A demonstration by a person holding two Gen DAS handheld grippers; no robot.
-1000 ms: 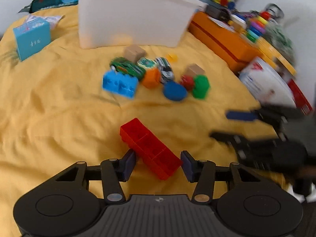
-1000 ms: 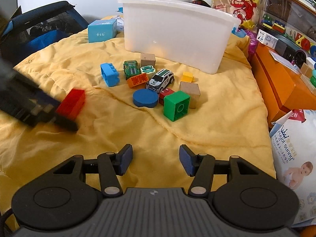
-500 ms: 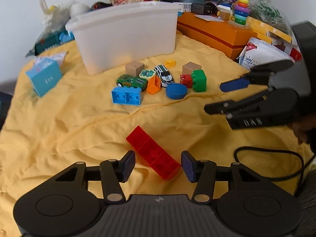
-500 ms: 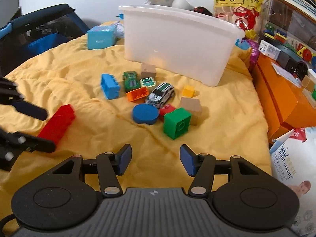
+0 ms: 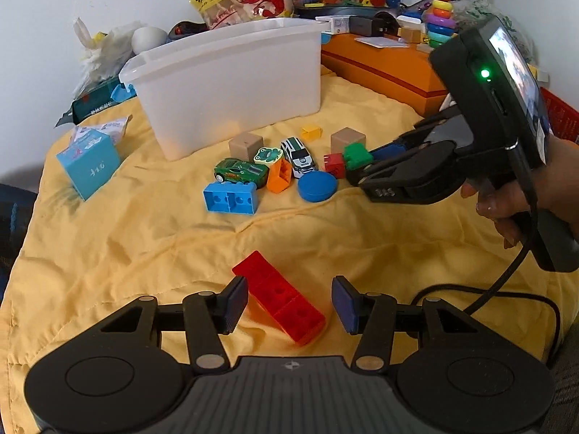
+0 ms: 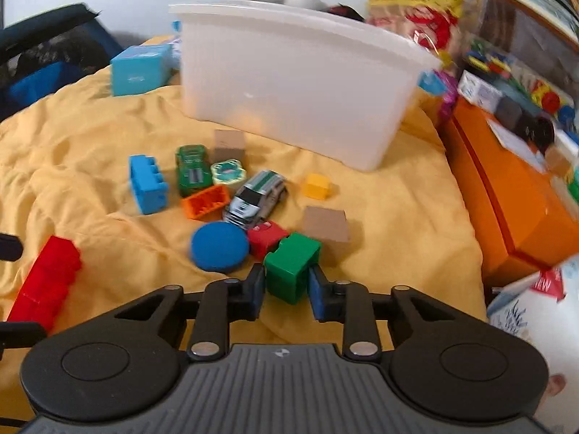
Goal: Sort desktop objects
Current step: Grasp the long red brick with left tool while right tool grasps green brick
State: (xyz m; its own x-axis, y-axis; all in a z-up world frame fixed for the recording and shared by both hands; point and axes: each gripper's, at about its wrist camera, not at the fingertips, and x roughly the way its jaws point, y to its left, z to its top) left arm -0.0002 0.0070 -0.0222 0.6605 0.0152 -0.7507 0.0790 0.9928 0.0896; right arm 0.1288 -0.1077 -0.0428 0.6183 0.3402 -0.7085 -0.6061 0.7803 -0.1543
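- the left gripper (image 5: 289, 302) is spread wide around the long red brick (image 5: 278, 298), neither pad touching it; the brick lies on the yellow cloth (image 5: 144, 238), its long axis slanting away to the left.
- the right gripper (image 6: 286, 291) pinches the green block (image 6: 291, 266), just beside the blue disc (image 6: 220, 246), in front of the white bin (image 6: 296, 83).

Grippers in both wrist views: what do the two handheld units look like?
Both are matte black plastic. The left gripper has dark blue finger pads, silver pivot screws, two round discs and a ribbed centre panel with a small logo. The right gripper matches it; seen from the left wrist it carries a phone-like screen, a green indicator light and a black cable.
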